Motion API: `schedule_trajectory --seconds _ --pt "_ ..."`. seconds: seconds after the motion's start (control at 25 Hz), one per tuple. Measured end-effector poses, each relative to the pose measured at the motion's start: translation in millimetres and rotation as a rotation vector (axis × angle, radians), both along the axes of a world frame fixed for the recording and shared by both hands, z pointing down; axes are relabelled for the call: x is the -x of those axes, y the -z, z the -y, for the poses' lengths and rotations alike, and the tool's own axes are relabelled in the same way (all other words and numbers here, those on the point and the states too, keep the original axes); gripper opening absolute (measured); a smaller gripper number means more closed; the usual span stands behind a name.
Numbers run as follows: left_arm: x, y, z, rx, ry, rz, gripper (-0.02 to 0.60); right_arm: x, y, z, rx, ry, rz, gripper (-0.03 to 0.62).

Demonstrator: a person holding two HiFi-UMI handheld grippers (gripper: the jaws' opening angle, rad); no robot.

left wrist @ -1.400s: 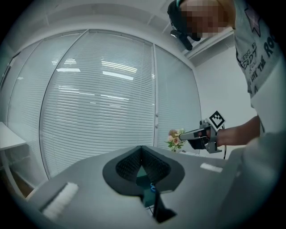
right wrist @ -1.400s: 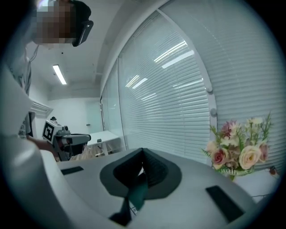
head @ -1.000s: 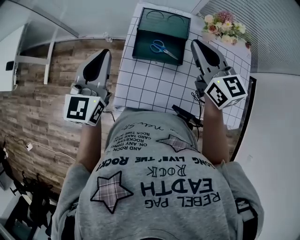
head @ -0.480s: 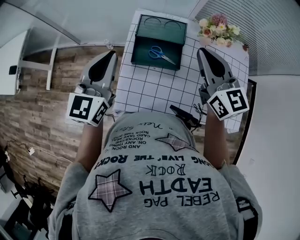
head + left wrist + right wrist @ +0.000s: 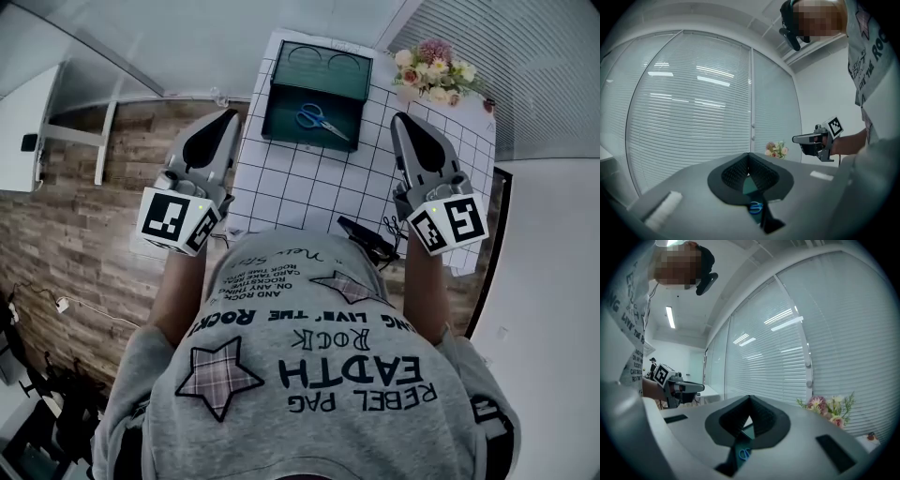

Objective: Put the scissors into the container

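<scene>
Blue-handled scissors (image 5: pixel 320 118) lie inside the dark green container (image 5: pixel 281 98) at the far end of the grid-patterned table (image 5: pixel 309 183). My left gripper (image 5: pixel 228 114) hovers off the table's left side, level with the container, its jaws shut and empty. On the container's right, over the table, my right gripper (image 5: pixel 397 119) is also shut on nothing. The left gripper view has the scissors (image 5: pixel 756 206) below the closed left gripper (image 5: pixel 749 155). In the right gripper view the scissors (image 5: pixel 744 453) lie below the closed right gripper (image 5: pixel 750 398).
A bunch of flowers (image 5: pixel 431 75) stands at the table's far right corner. A black object with a cable (image 5: pixel 370 239) lies at the near edge, by the person's chest. Wooden floor (image 5: pixel 84 253) lies left of the table, and window blinds are beyond it.
The right gripper has drawn back a little from the container toward the person. The left gripper has shifted slightly. Both stay shut, and the scissors stay in the container.
</scene>
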State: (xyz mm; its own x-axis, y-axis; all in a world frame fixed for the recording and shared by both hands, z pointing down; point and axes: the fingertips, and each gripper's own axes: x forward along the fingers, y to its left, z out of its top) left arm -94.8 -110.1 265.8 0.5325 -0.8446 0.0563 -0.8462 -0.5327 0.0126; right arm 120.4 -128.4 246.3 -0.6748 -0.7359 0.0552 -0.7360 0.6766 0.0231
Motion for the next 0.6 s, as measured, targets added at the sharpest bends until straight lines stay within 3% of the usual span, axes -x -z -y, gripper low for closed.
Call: schedule_trajectory --seconds 0.6 --pt "-2.6 -2.9 1.4 0.008 0.005 -0.006 0.009 -2.4 -4.1 2.3 0.005 -0.008 0.006 0.013"
